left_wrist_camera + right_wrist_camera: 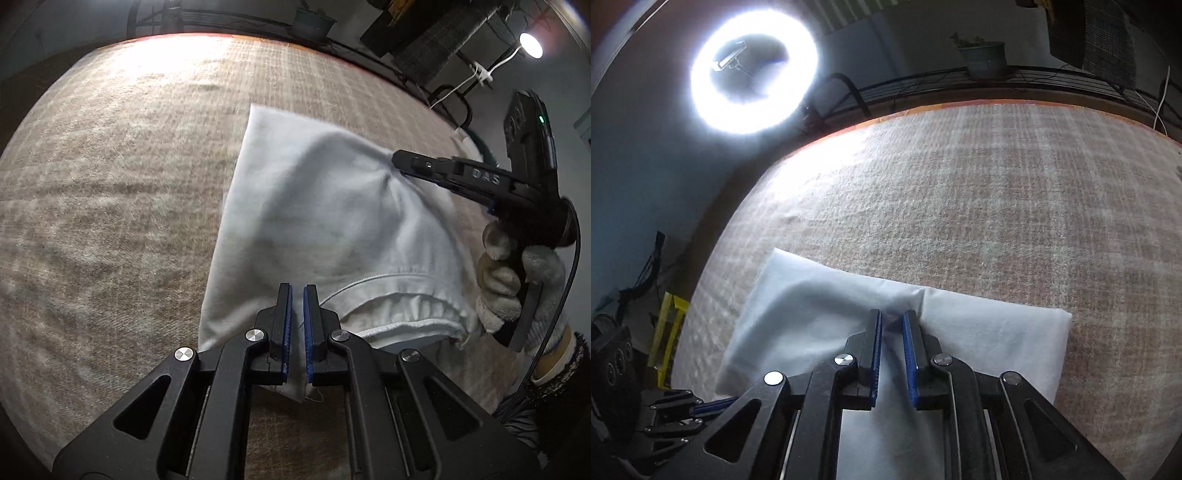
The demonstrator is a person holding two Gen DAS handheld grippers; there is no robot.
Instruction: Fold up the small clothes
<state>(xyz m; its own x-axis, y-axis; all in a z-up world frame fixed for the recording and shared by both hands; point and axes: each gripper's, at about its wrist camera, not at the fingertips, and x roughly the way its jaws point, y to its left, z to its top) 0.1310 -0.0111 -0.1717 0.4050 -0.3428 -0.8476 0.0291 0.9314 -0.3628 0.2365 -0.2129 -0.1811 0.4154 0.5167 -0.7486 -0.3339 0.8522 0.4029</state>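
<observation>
A white garment (314, 206) with an elastic waistband lies on a beige checked blanket (110, 166). In the left wrist view my left gripper (297, 287) is shut on the garment's near edge, with cloth running between its blue pads. My right gripper (397, 160) comes in from the right, held by a gloved hand (517, 288); the cloth rises in a peak to its tip. In the right wrist view the right gripper (892, 314) has its jaws parted, with a raised fold of the garment (997, 339) between them. The left gripper (713, 404) shows at the lower left.
The blanket (997, 203) stretches far beyond the garment to an orange-edged rim. A bright ring light (753, 70) stands off the left side, and a plant pot (984, 59) sits on a rail behind. A lamp (530, 45) and cables hang at the right.
</observation>
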